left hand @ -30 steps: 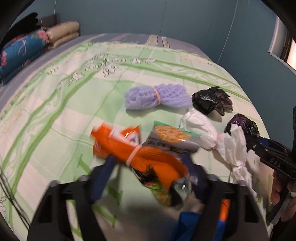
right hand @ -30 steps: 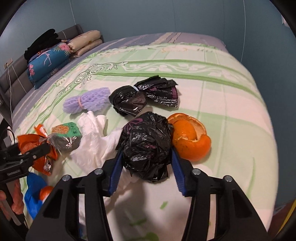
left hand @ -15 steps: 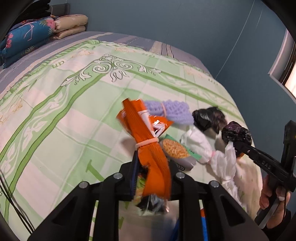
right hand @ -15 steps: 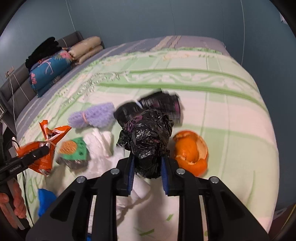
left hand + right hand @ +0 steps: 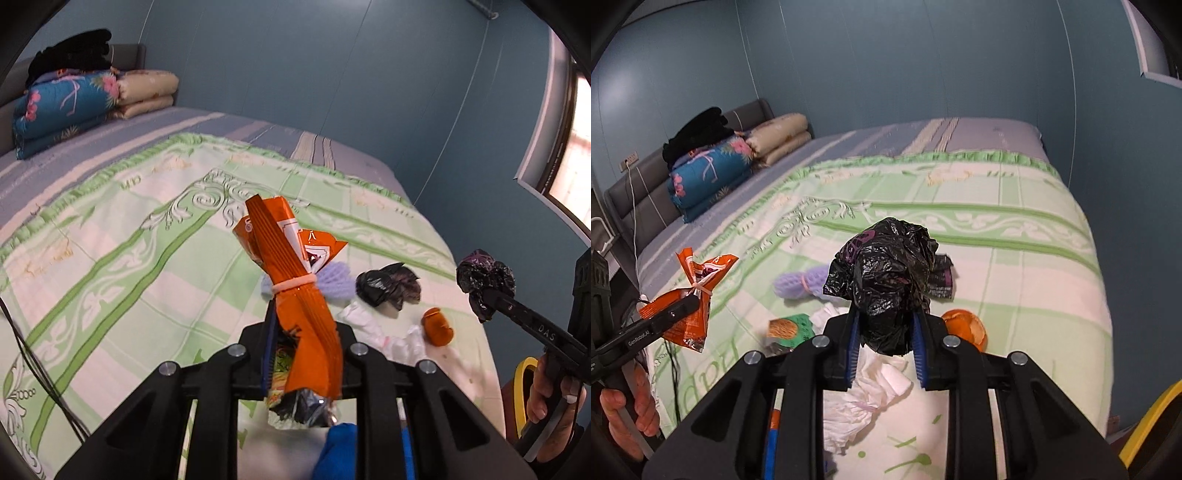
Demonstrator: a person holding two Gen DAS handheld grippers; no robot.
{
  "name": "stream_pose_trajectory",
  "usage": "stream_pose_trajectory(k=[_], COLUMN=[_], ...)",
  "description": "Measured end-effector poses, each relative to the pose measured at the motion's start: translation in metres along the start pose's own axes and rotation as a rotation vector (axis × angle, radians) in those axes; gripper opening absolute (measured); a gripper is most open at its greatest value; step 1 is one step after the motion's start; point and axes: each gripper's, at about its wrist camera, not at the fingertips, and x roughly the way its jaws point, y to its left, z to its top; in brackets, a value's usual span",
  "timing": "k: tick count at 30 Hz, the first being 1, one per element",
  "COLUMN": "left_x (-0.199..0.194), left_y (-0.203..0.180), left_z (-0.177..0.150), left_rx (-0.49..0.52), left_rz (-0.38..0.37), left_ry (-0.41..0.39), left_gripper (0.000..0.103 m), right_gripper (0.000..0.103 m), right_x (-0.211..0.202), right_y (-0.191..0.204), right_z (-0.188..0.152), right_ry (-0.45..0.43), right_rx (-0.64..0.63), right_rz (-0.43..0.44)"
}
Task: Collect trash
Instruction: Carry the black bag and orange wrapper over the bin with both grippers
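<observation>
My left gripper (image 5: 303,354) is shut on an orange snack wrapper (image 5: 295,280) tied with a rubber band, held up above the bed; it also shows in the right wrist view (image 5: 694,295). My right gripper (image 5: 884,343) is shut on a crumpled black plastic bag (image 5: 886,280), lifted off the bed; it also shows in the left wrist view (image 5: 484,277). On the green patterned bedspread (image 5: 1015,258) lie a purple foam net (image 5: 798,282), another black bag (image 5: 386,288), an orange peel (image 5: 964,326), white tissue (image 5: 871,384) and a green snack packet (image 5: 790,326).
Folded blankets and pillows (image 5: 713,166) are stacked at the head of the bed. A cable (image 5: 40,380) runs along the bed's left edge. A yellow-rimmed object (image 5: 1148,432) shows at the lower right. Blue walls surround the bed; a window (image 5: 569,140) is at right.
Both grippers have risen from the bed with their loads: the left one closed on the orange wrapper and lifted it, the right one closed on the black bag and lifted it.
</observation>
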Motion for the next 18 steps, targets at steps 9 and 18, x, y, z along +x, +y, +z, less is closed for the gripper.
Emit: stream_pose_trajectory(k=[9, 18], left_x=[-0.049, -0.088], left_y=[-0.039, -0.096], left_z=[0.012, 0.017], left_rx=[0.046, 0.121], left_rz=[-0.034, -0.100], left_ry=[-0.085, -0.144], left_gripper=[0.019, 0.019], right_gripper=[0.023, 0.023], right_x=[-0.066, -0.140], right_y=[-0.009, -0.032], right_z=[0.009, 0.002], right_ry=[-0.109, -0.214], right_rx=[0.011, 0.000], right_rz=[0.000, -0.046])
